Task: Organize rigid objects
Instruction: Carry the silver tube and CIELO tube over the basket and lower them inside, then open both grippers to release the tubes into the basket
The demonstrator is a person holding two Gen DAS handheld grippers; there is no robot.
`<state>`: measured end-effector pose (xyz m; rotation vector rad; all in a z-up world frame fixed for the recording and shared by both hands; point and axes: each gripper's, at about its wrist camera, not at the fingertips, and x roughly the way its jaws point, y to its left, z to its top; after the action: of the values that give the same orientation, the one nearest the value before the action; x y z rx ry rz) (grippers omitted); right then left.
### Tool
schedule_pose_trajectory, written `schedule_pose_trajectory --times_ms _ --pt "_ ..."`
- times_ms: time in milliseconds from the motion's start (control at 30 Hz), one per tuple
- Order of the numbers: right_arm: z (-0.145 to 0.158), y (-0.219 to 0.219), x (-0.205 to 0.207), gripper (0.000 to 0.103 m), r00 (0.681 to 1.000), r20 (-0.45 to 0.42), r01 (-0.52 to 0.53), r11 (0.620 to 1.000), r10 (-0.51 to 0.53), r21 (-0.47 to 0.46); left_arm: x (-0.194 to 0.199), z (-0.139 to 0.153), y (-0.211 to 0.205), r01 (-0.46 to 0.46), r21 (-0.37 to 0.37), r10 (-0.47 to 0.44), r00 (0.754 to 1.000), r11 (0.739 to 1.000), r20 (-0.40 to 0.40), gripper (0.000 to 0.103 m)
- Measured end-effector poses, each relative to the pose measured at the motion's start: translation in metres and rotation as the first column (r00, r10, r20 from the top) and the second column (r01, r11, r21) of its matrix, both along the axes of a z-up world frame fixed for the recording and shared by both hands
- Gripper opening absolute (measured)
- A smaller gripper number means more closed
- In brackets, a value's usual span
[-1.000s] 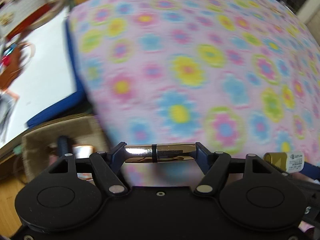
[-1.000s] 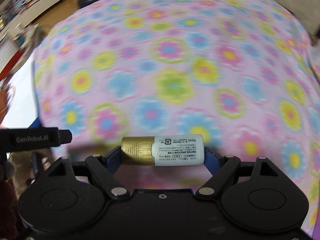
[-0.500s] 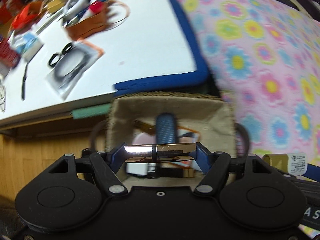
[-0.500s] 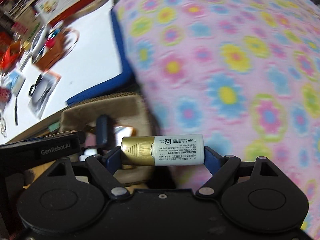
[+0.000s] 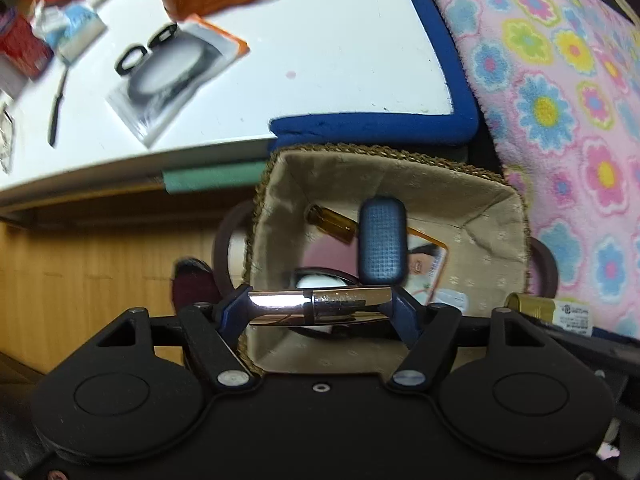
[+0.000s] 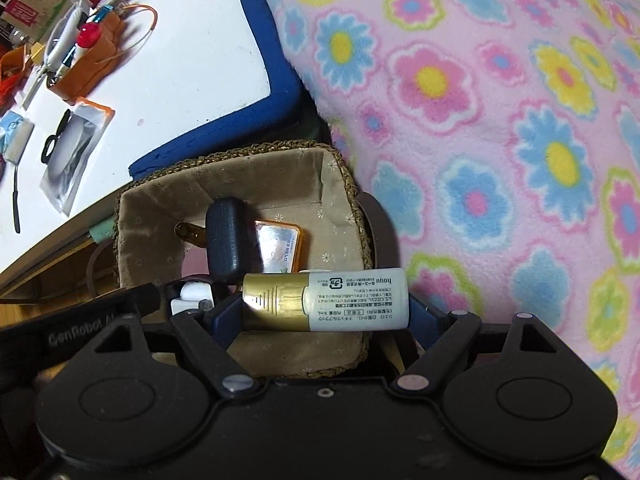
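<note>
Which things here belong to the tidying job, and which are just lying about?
In the job:
- silver tube in the left gripper
- gold-capped white bottle in the right gripper
- lined woven basket

Lying about:
- white table
- orange pouch of pens
- flowered pink blanket

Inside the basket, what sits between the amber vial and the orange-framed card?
The dark blue textured oval case, leaning over both the amber glass vial and the orange-framed card in the fabric-lined woven basket. Right wrist view shows it.

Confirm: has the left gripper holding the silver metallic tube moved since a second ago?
Yes. The left gripper swung off the pink flowered blanket to above the woven fabric-lined basket.
</note>
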<state>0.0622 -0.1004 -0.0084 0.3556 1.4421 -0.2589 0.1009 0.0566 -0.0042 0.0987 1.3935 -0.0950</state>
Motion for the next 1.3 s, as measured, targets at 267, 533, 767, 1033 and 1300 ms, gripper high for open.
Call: schedule_pose_trajectory --times_ms 267,533,767,1033,1300 --pt "-0.017 0.0 0.009 0.086 0.999 -0.036 0.007 1.0 -0.006 0.011 0.004 -0.004 0.001 -0.012 0.082 0.01 1.0 0.997 0.024 0.073" --pt "-0.023 0.001 0.014 0.086 0.999 -0.044 0.004 1.0 -0.003 0.023 0.007 -0.014 0.002 -0.015 0.097 0.019 0.999 0.995 -0.045 0.074" --pt "-0.024 -0.001 0.013 0.087 0.999 -0.046 0.009 1.0 -0.008 0.027 0.009 -0.016 0.003 -0.016 0.076 0.022 0.997 0.997 -0.073 0.074" --pt "-0.026 0.0 0.011 0.088 0.999 -0.053 0.013 1.0 -0.012 0.022 0.009 -0.02 0.005 -0.02 0.056 0.026 0.994 0.998 -0.106 0.074" --pt "-0.024 0.0 0.008 0.089 0.999 -0.05 0.004 1.0 -0.004 0.002 0.008 -0.021 0.005 -0.009 0.046 0.014 0.994 0.999 -0.112 0.074"
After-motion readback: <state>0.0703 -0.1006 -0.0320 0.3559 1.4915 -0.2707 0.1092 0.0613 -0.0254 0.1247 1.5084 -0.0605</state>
